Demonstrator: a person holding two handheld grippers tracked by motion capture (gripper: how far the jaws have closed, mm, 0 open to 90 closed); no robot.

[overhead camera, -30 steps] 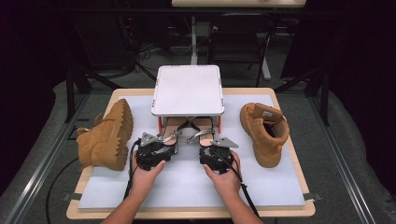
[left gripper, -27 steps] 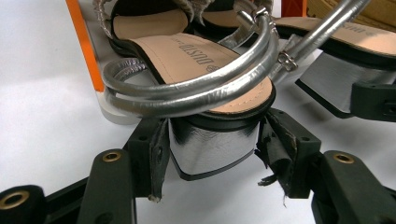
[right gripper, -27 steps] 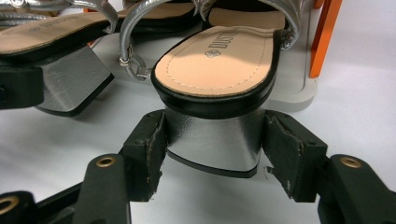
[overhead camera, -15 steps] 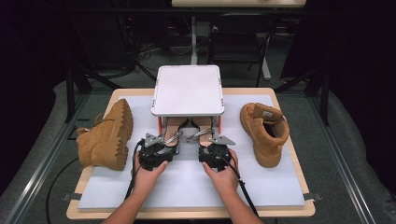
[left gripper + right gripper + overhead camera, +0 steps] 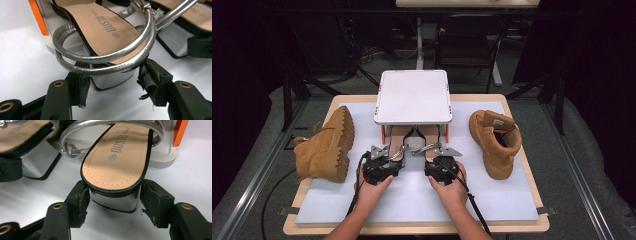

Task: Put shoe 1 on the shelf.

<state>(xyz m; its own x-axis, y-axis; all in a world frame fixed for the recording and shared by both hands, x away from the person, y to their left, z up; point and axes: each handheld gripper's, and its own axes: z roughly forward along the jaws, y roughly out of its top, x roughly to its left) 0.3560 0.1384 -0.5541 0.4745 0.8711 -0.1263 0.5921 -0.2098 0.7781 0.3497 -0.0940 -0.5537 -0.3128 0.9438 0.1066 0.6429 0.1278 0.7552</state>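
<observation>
High view showed both hands at the worktop's near middle. Left gripper pinched the left sandal's block heel; right gripper pinched the right sandal's heel. Both sandals lay under the white rack; beyond them, one boot lay by the left edge, another boot stood by the right

You are working in a lab-style recording station rather than a home or shop: your wooden table carries a plain white mat and a small white stand at its middle. Around it you have dark curtains, metal frame bars, loose cables and grey carpet.
</observation>
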